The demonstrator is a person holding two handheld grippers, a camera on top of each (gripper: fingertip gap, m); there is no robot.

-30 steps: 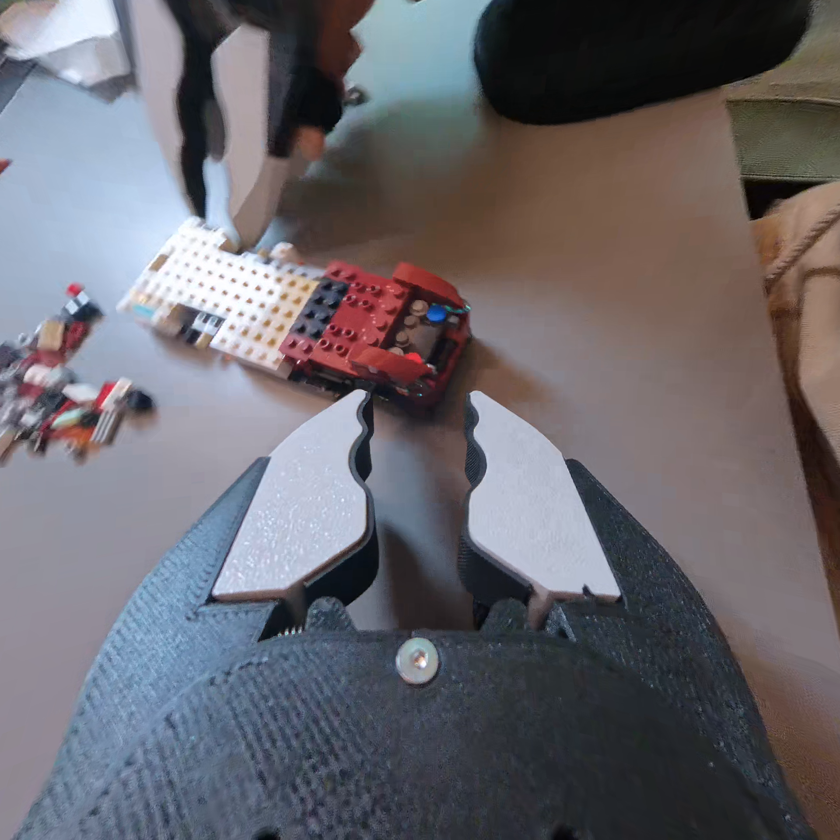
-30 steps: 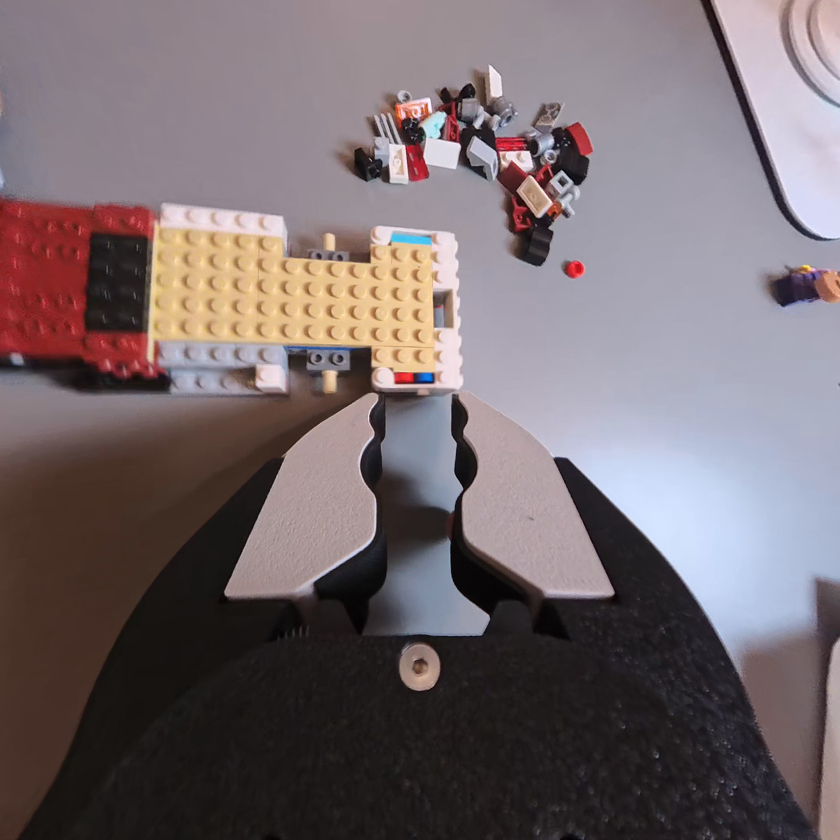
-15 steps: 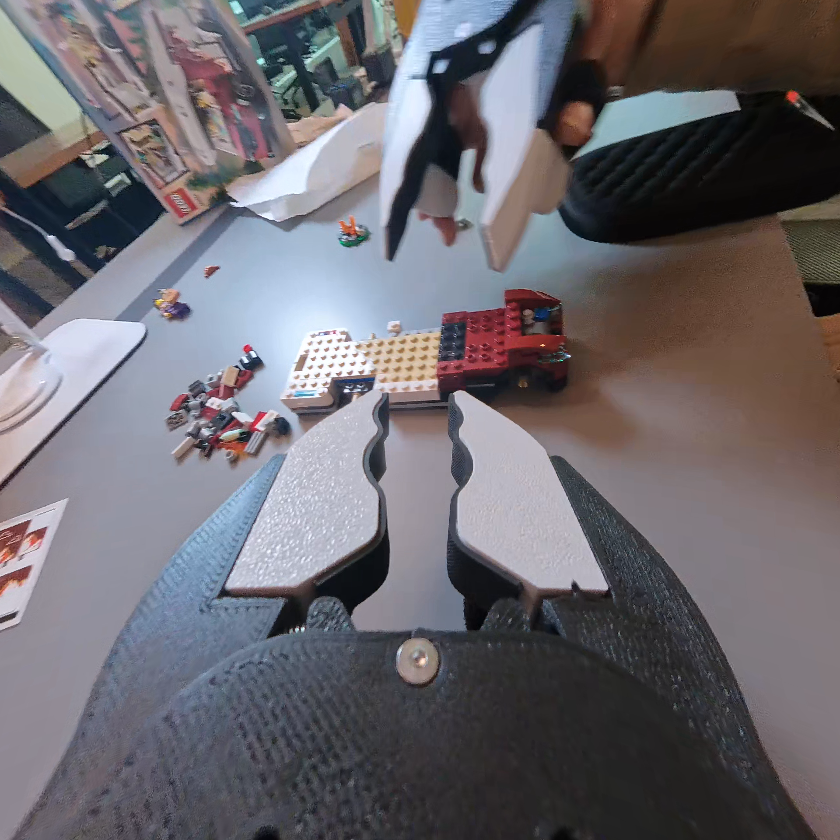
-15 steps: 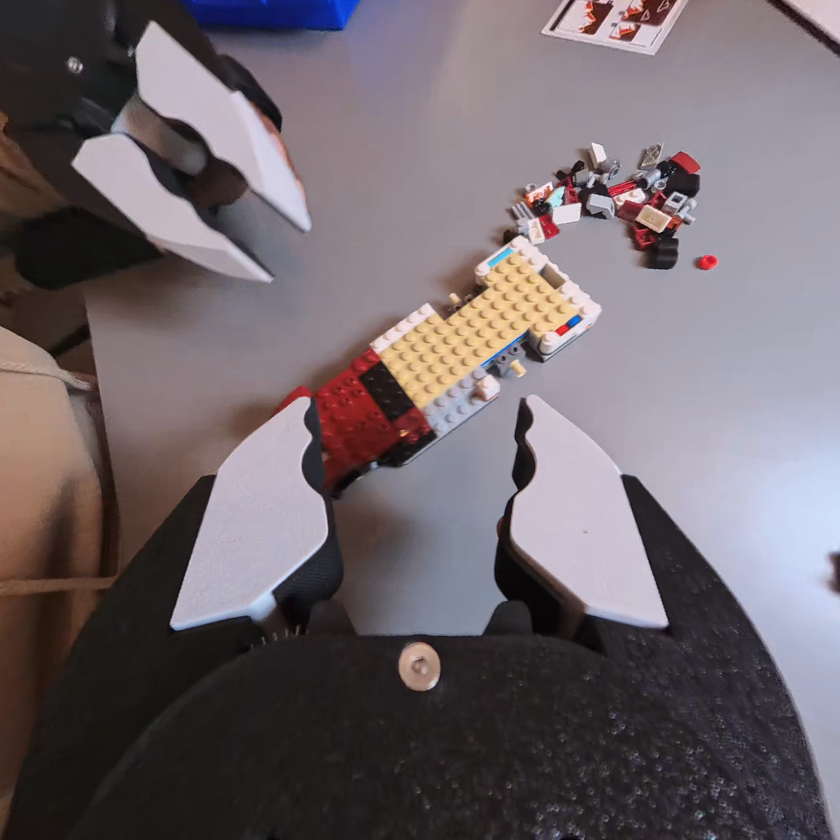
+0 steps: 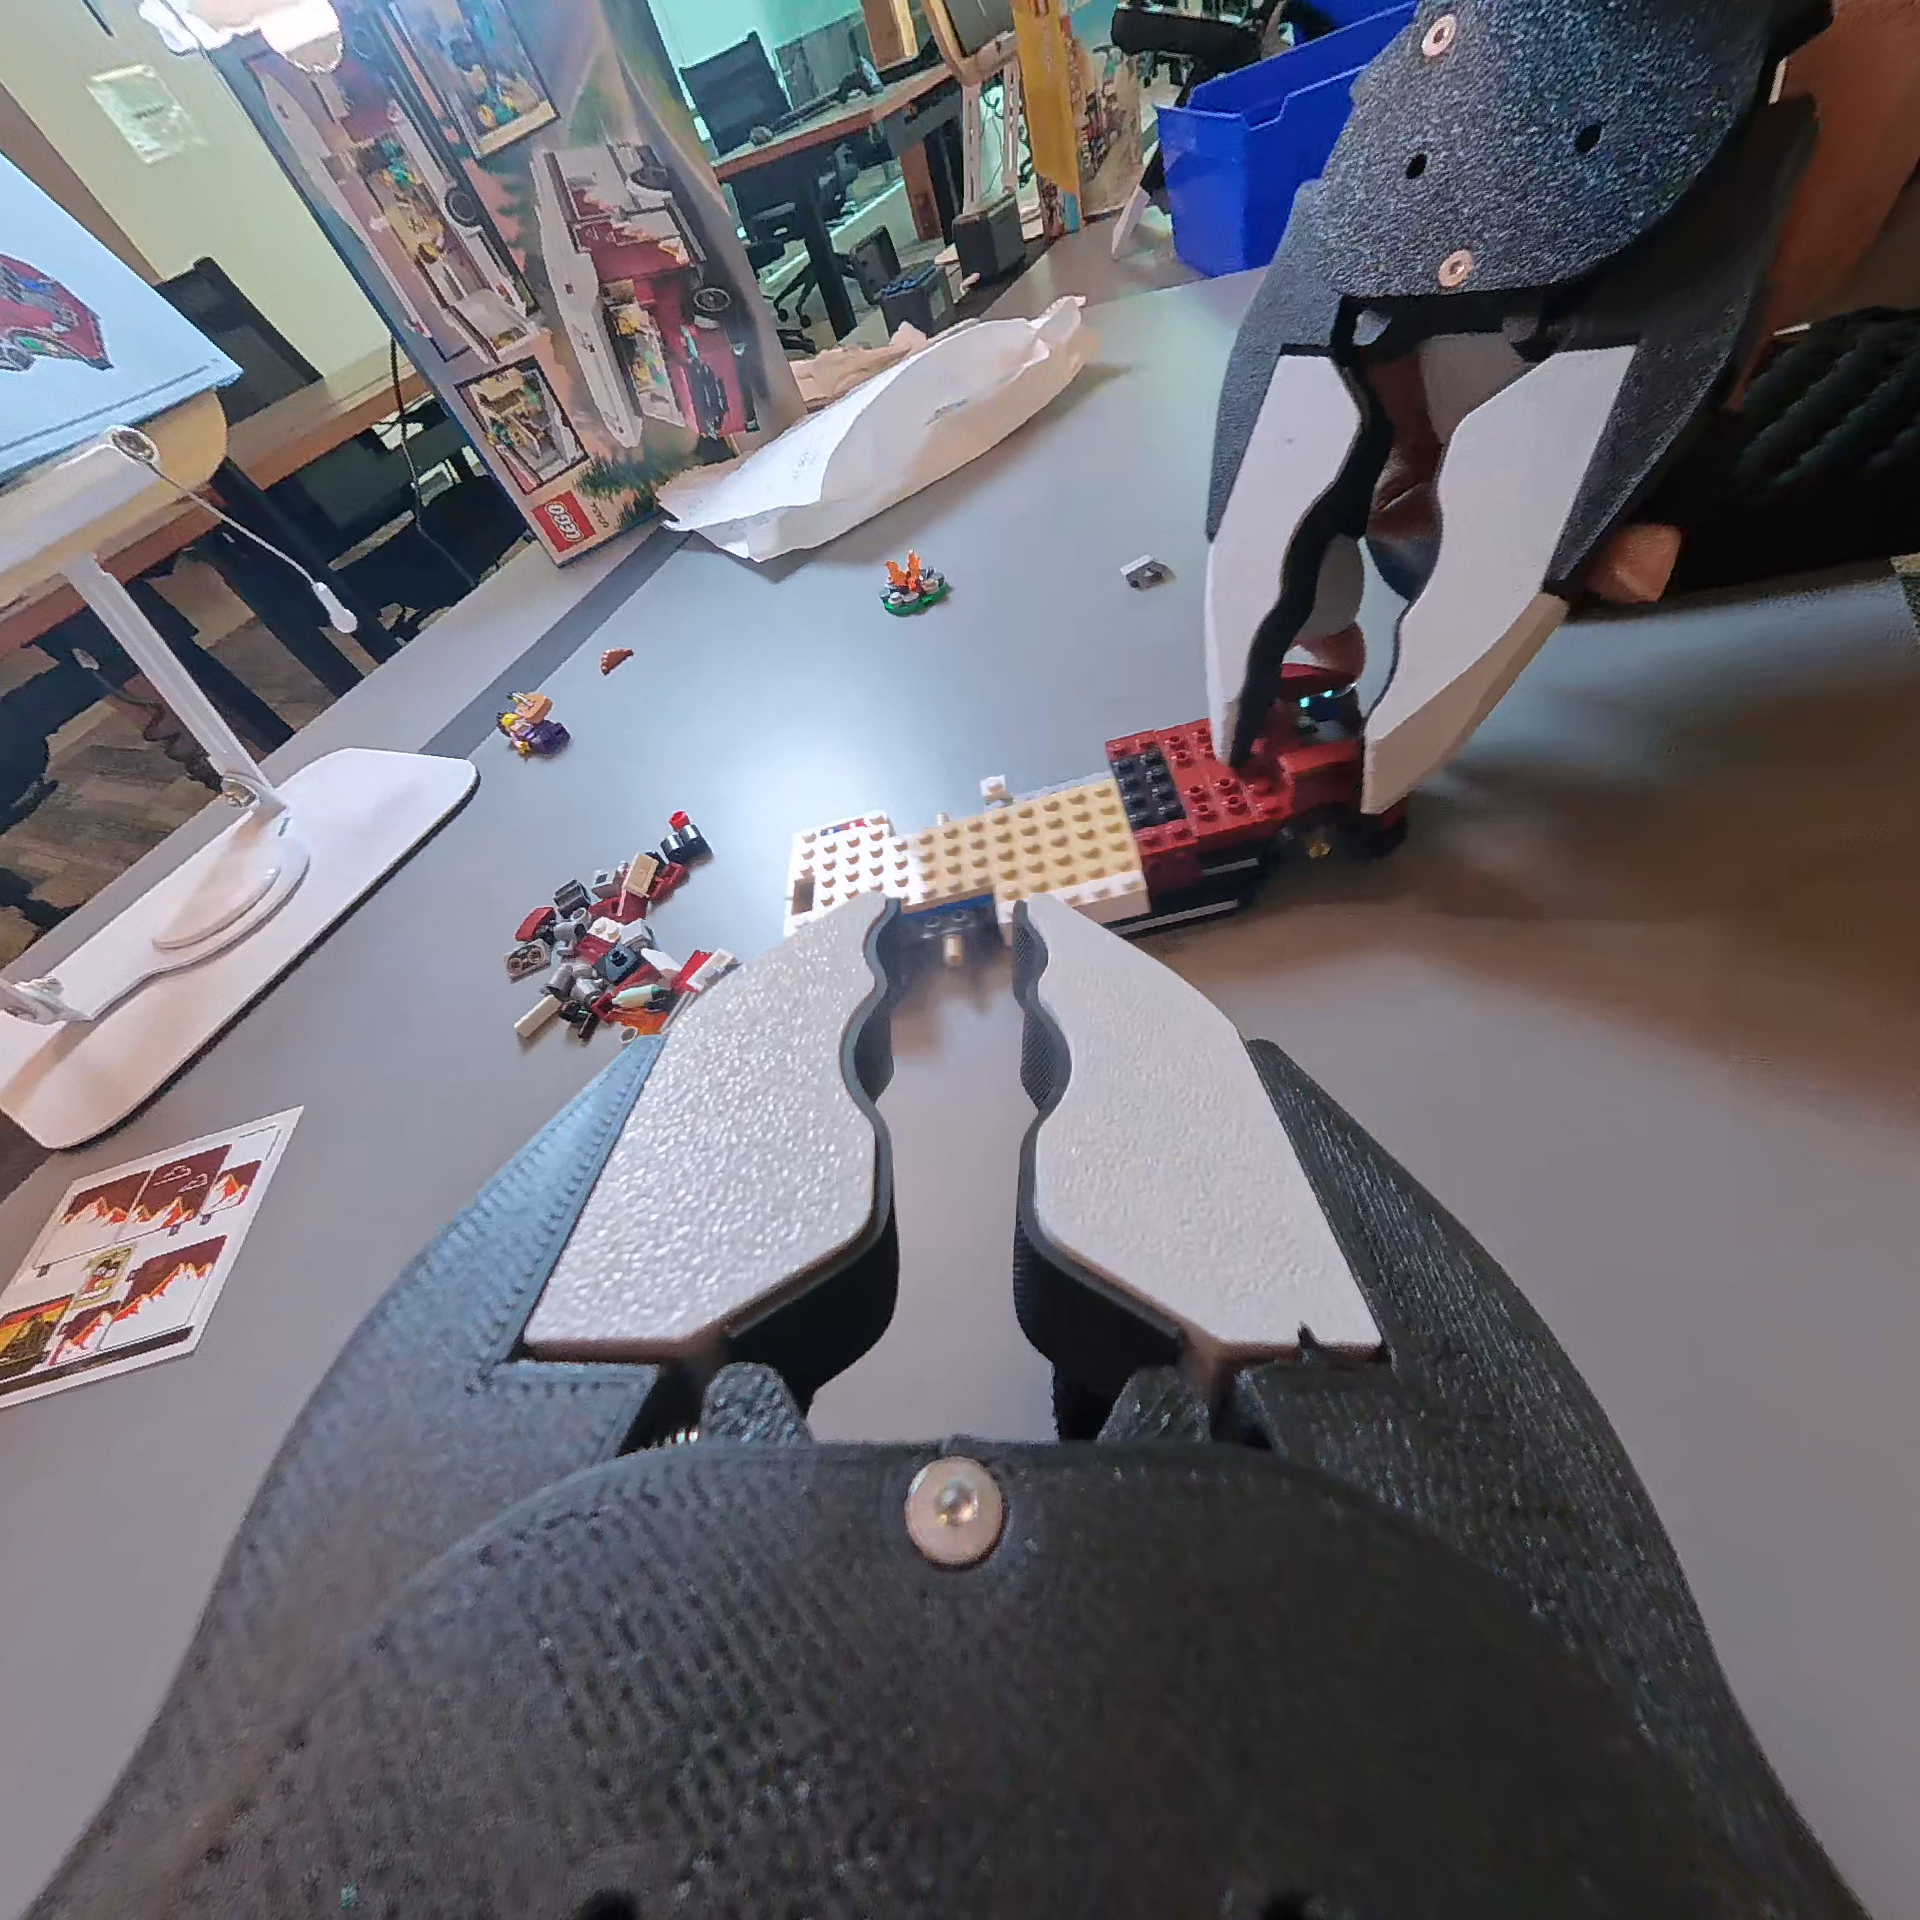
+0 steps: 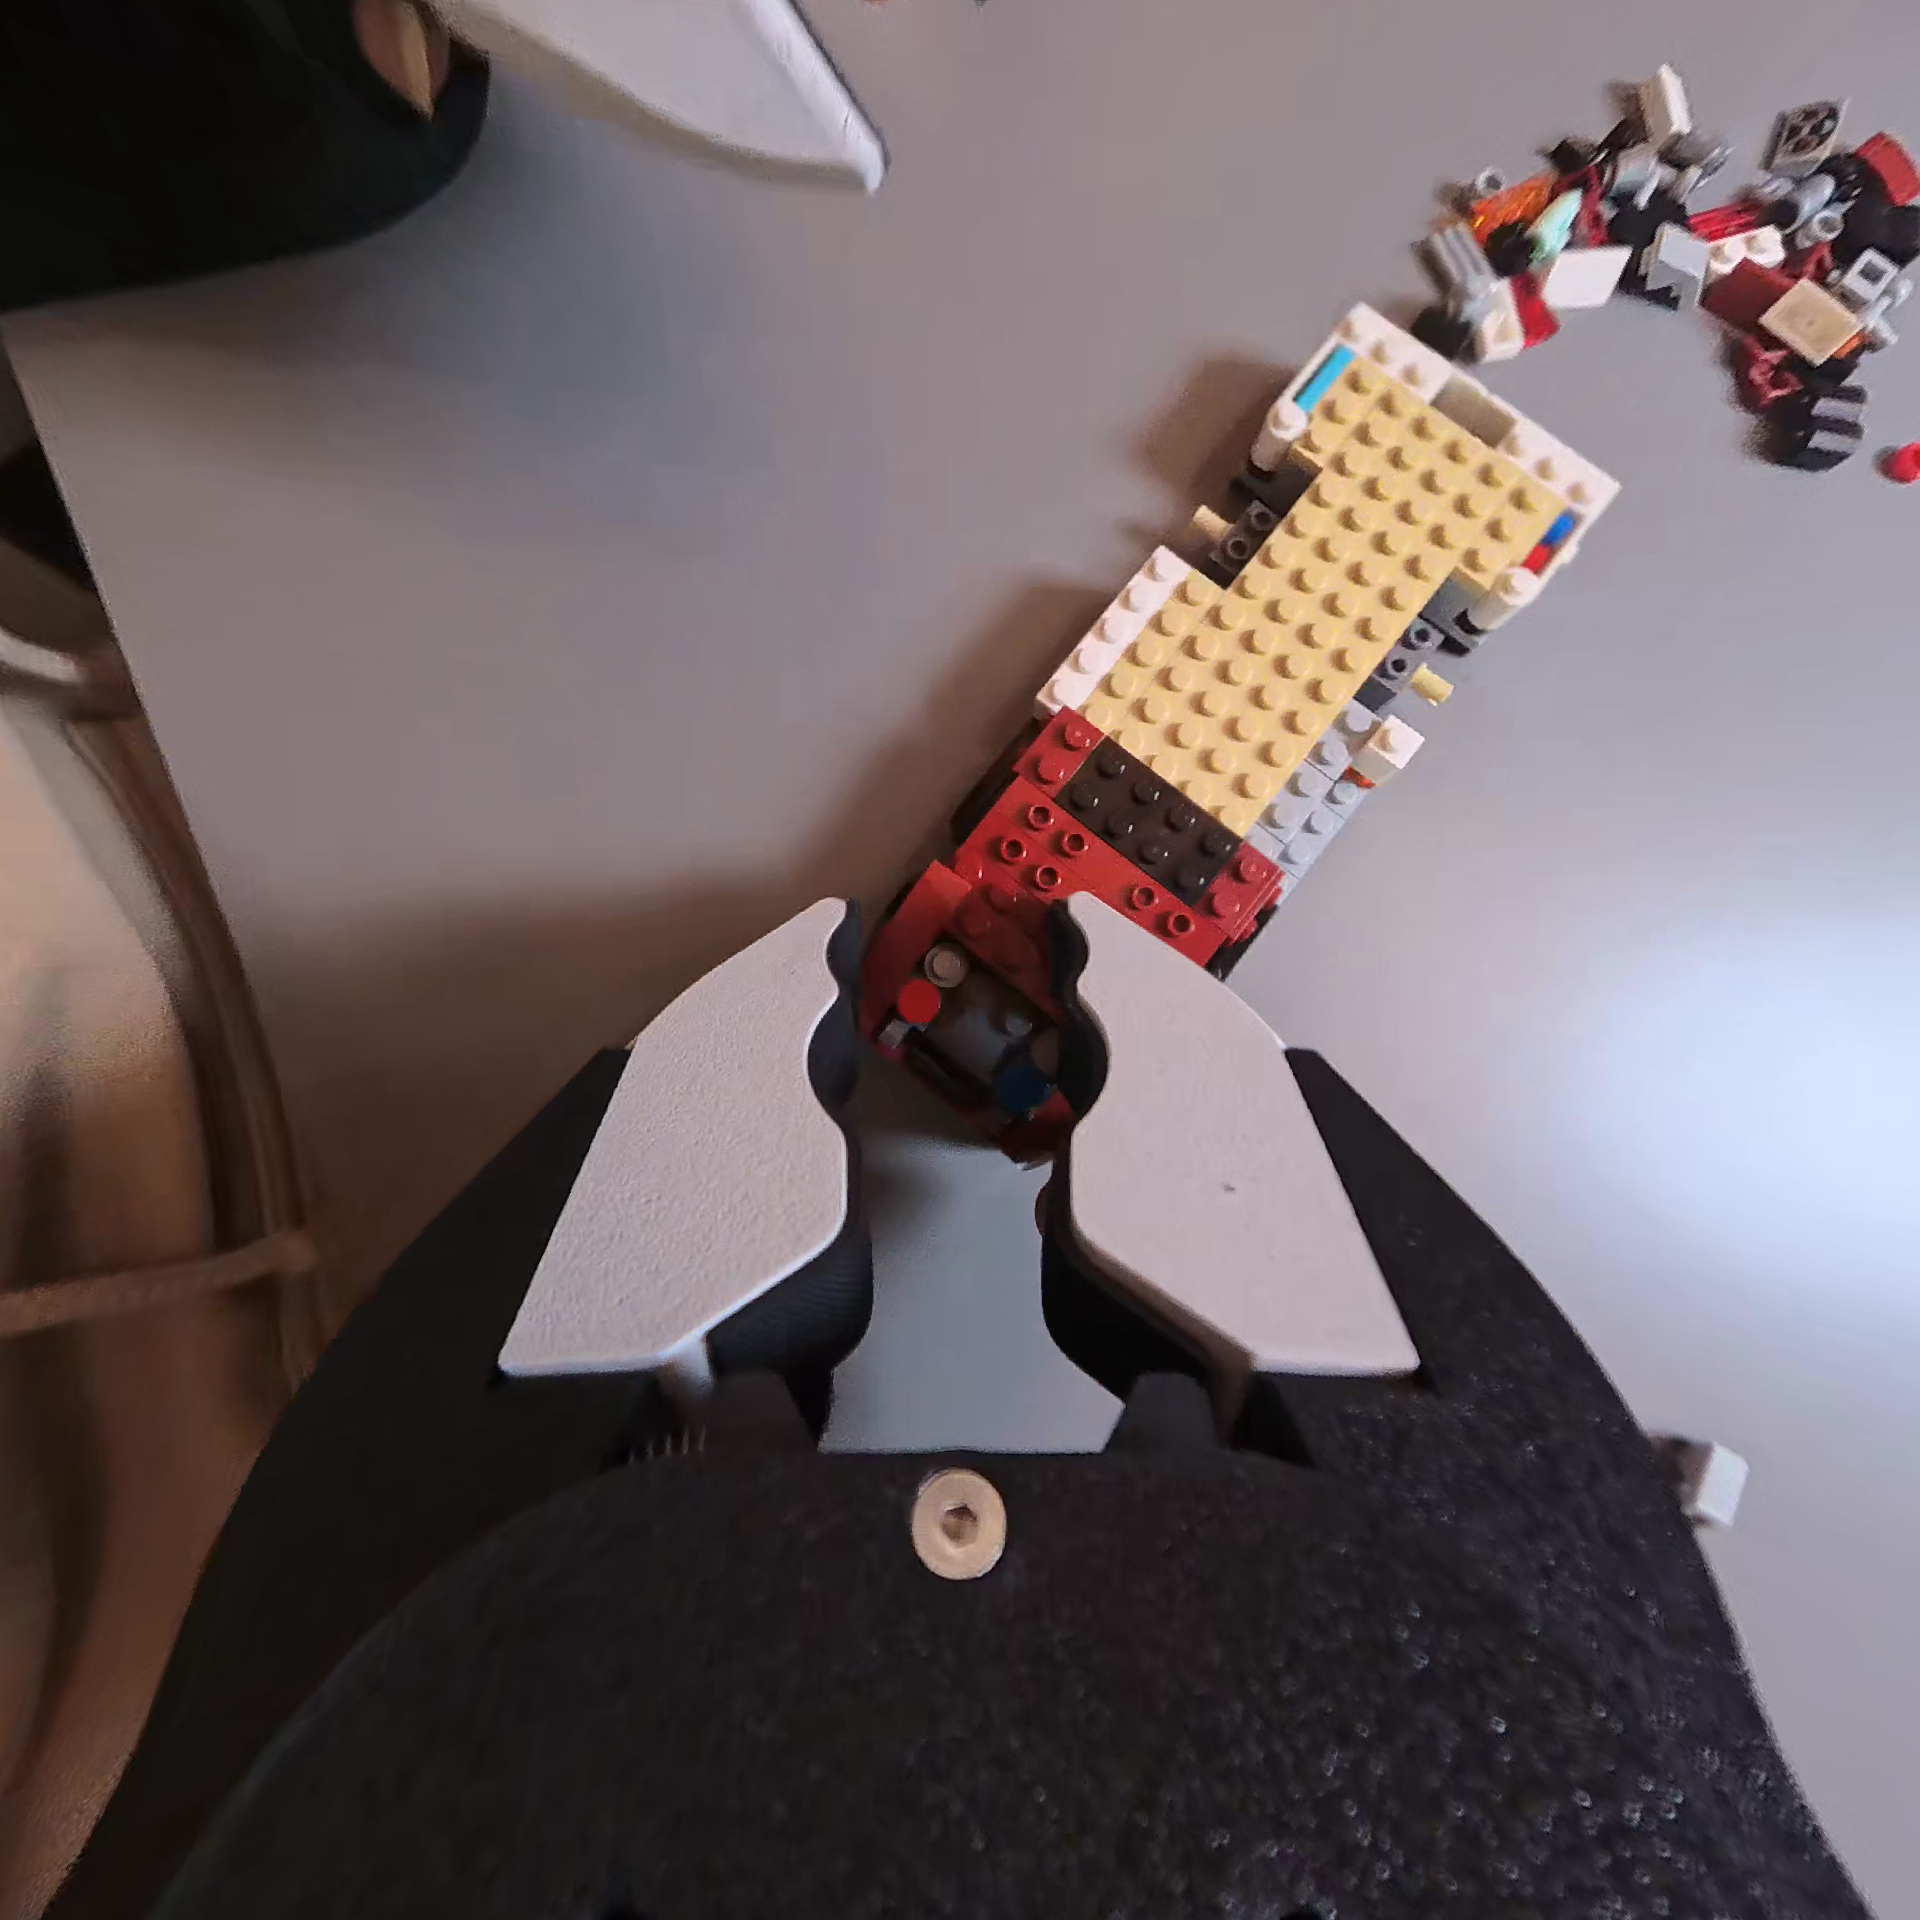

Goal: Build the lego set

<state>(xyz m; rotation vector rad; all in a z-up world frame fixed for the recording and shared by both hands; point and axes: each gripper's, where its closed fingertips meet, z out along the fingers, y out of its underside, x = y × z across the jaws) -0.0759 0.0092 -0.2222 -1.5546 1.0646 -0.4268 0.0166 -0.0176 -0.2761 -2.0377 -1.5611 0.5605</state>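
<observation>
A brick vehicle model (image 5: 1039,842) lies flat on the grey table, with white and tan plates and a dark red front end. It also shows in the right wrist view (image 6: 1299,623). My right gripper (image 6: 956,925) is down over the red front end, with both pads against its sides. It shows from the side in the left wrist view (image 5: 1304,774), with a hand behind it. My left gripper (image 5: 954,920) hovers short of the model's near side. Its jaws stand a little apart with nothing between them. One of its fingers (image 6: 727,94) shows far from the model.
A pile of small loose pieces (image 5: 603,956) lies left of the model. A white lamp base (image 5: 208,894) and a sticker sheet (image 5: 114,1247) lie at the left. A set box (image 5: 582,260), white paper (image 5: 914,416), small figures and a blue bin (image 5: 1247,135) stand farther back. There is about 11 cm between the tips of the two grippers.
My right gripper came down onto the model's red end and its jaws closed from wide open onto it. My left gripper pulled back and narrowed its jaws a little, still empty.
</observation>
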